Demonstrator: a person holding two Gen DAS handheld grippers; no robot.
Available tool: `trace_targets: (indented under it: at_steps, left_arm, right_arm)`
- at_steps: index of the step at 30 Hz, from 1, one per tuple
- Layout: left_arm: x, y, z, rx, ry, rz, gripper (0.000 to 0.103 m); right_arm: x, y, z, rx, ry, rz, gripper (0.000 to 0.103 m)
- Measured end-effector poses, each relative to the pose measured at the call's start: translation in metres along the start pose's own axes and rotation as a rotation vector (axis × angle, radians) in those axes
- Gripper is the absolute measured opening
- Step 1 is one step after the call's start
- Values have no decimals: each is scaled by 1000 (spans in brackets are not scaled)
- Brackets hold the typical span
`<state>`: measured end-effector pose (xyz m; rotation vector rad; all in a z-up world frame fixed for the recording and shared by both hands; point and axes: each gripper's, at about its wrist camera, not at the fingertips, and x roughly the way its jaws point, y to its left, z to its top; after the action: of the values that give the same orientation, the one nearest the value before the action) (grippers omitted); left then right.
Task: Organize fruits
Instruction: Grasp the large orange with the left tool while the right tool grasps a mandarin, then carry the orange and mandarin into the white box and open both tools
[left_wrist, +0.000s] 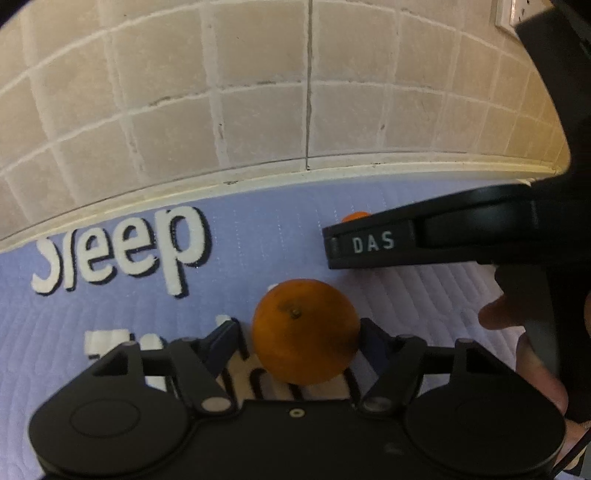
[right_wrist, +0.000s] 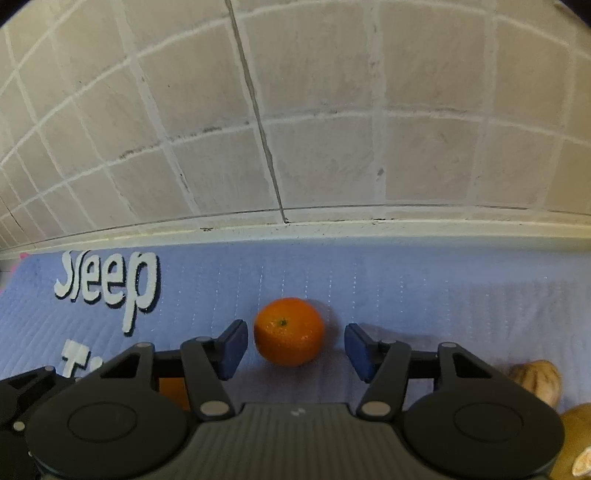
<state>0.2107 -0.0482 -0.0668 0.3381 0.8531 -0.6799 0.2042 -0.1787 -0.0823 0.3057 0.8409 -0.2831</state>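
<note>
Oranges first: one round orange with a brown stem nub (left_wrist: 306, 330) sits between the fingers of the left gripper (left_wrist: 301, 341), apparently lifted a bit above the lilac quilted mat with white "Sleep" lettering (left_wrist: 110, 314), though lift vs resting is hard to call from this angle. Left jaws closed in on the fruit, pads touching or nearly touching both sides, so it reads as held. Second fruit, a smaller bright orange with a green stem dot (right_wrist: 289, 331), rests on the same mat near the cream tiled wall (right_wrist: 332, 110), right between the blue pads of the right gripper (right_wrist: 295, 345). Right jaws wide apart, nothing held, clear gaps either side of the fruit; left pad closer than the right one. The right tool's black body crosses the left view above the held orange. At the right edge of the right view: a tan ridged walnut-like thing (right_wrist: 535, 378) and a brownish-yellow round fruit (right_wrist: 576, 439), well apart from the orange. Step in hand, my read: left has its orange, right is lined up for pickup of the second. Next move likely needs the right jaws squeezed evenly on the fruit's widest part, centred first so it doesn't roll off toward the wall, then lifted. No bowl or sorting spot visible, so destination unknown.
</note>
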Motion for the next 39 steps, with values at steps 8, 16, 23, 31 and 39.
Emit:
trace_targets:
  at_steps: [8,16,23,31,39]
  left_arm:
    - [1,-7,0,34,-22,-8,68]
    - [-36,-12,2,32,-65,-34,67]
    - [-98,-60,23,131,-205,-127,67]
    - [-159,-152,45,269,-339,-339,67]
    - [-168,-267,44,372,-284,-590,67]
  right_arm:
    - [7,5,3,0,-14,6,43]
    - [-45,-6,3,37,-89,1,42]
    - [-145,-44,-3,126,-214,-75,42]
    - [-279,-112,-27,228,-374,-263,42]
    - [-366,-212,-87,349,-370,-524,43]
